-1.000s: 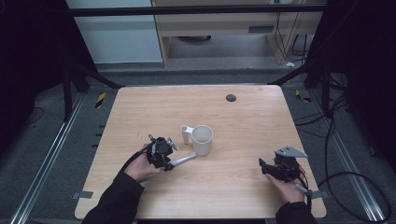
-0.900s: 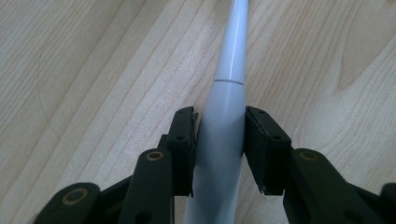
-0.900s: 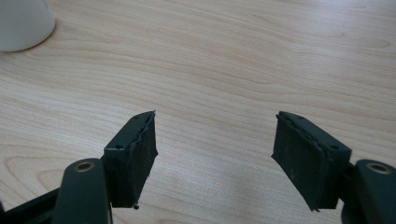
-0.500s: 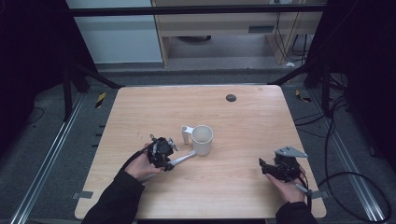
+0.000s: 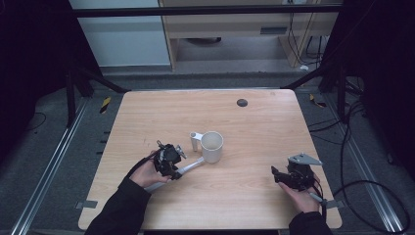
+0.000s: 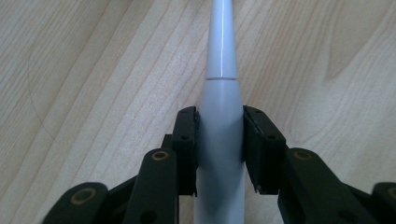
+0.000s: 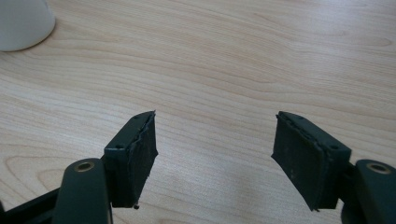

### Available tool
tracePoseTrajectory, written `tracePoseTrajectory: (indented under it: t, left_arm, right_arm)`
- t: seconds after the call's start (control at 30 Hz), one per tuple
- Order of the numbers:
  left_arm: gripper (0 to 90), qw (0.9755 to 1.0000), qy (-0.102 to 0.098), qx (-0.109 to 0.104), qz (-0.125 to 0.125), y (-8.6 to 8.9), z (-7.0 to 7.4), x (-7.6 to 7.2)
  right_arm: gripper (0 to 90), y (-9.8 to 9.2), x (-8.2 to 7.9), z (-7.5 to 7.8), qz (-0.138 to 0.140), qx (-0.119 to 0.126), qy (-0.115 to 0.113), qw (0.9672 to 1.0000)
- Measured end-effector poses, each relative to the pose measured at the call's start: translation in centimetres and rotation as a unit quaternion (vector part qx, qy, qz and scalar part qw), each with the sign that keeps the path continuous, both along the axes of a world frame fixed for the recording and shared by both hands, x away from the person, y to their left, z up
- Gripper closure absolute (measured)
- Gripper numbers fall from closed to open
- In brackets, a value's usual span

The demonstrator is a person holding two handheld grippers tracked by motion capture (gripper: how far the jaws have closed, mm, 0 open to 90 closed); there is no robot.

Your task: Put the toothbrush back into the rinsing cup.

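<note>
A long pale grey tapered tool (image 5: 188, 166) lies flat on the wooden table (image 5: 264, 127), its thin end reaching toward the base of a white mug (image 5: 212, 146). My left gripper (image 5: 172, 165) sits over the tool's thick part. In the left gripper view the tool (image 6: 220, 70) runs straight between the two jaws, and both pads (image 6: 189, 135) touch its sides. The left gripper (image 6: 220, 116) has just been closing its jaws on the tool. My right gripper (image 5: 278, 175) rests low at the table's right front, held in a hand. The right gripper (image 7: 215, 126) stands open over bare wood with nothing between its jaws.
The mug (image 7: 21, 21) stands upright near the table's middle, its handle pointing left. A small dark round spot (image 5: 242, 102) marks the far part of the tabletop. Black frame rails and cables run along the floor around the table.
</note>
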State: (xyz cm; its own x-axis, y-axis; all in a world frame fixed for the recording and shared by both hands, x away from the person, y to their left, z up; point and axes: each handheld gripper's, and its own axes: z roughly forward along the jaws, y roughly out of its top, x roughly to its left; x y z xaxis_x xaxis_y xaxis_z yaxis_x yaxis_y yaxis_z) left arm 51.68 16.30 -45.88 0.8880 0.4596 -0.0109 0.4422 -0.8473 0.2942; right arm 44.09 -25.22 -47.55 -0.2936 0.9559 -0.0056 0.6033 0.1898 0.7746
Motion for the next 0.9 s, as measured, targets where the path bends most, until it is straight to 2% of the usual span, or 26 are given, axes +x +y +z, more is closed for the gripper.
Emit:
tracePoseTrajectory:
  t: [0.27,0.57,0.73,0.9]
  left_arm:
    - [67.1,0.9999,-0.008,-0.008,0.011,0.5,1.1,-0.6]
    - [67.1,0.9987,-0.029,-0.032,0.026,1.5,2.7,-1.3]
    - [67.2,0.9972,-0.044,-0.048,0.037,2.3,3.9,-1.6]
    - [67.2,0.9942,-0.063,-0.069,0.053,3.1,5.1,-1.9]
  right_arm:
    - [30.2,-0.1,0.0,0.0,-0.002,0.004,0.001,1.0000]
    - [30.4,-0.2,-0.1,-0.1,-0.002,0.010,0.004,0.9999]
    - [30.4,-0.2,0.0,-0.1,-0.002,0.010,0.004,0.9999]
    - [30.4,-0.2,0.0,-0.1,-0.003,0.007,0.004,1.0000]
